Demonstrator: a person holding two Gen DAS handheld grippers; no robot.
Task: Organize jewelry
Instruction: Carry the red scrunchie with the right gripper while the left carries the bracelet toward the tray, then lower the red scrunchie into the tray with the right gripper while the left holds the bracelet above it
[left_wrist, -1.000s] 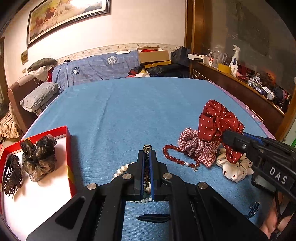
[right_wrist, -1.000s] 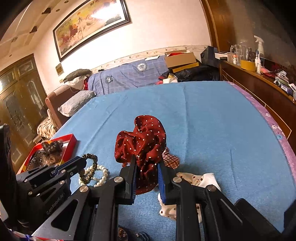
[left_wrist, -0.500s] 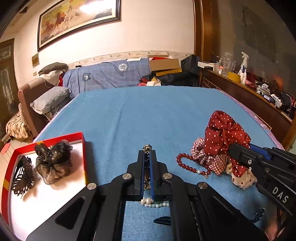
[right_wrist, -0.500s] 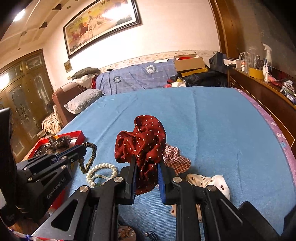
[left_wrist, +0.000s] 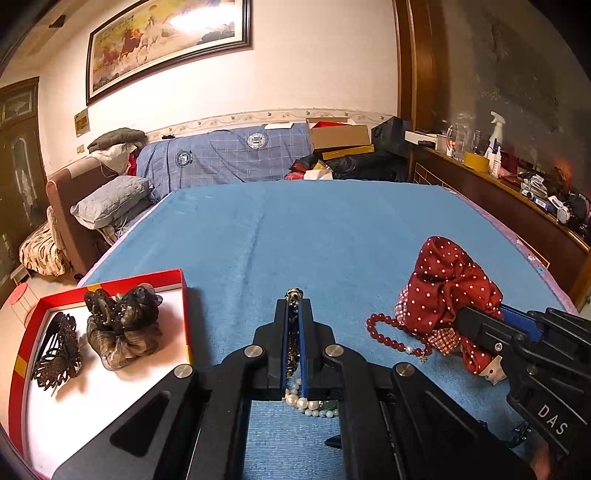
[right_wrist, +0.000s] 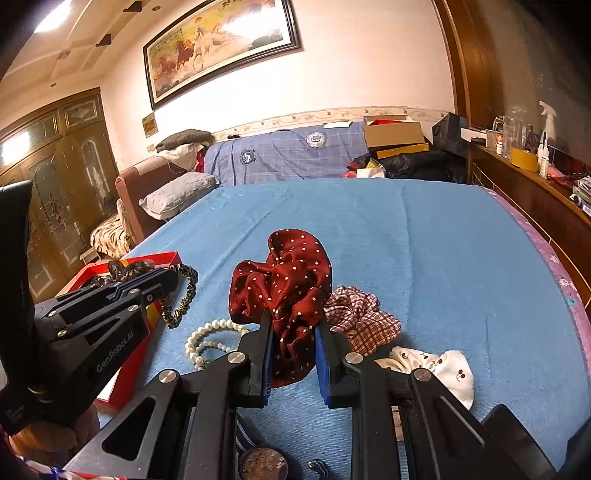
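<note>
While the red box (left_wrist: 183, 291) at near left holds a brown scrunchie (left_wrist: 123, 328) and dark hair claw (left_wrist: 59, 354), the left gripper (left_wrist: 293, 306) pinches a leopard scrunchie (right_wrist: 183, 295), mostly hidden between narrow jaws; the right gripper (right_wrist: 293, 332) clamps a red dotted scrunchie (right_wrist: 284, 280). Pearls (right_wrist: 207, 338) are partly covered.

I'm in a lived-in bedroom at home: a blue-covered bed (left_wrist: 332, 229), a framed horse painting (left_wrist: 166, 40) on the wall, a sofa (right_wrist: 280, 155) piled with clothes, and a wooden wardrobe (right_wrist: 62, 177).
</note>
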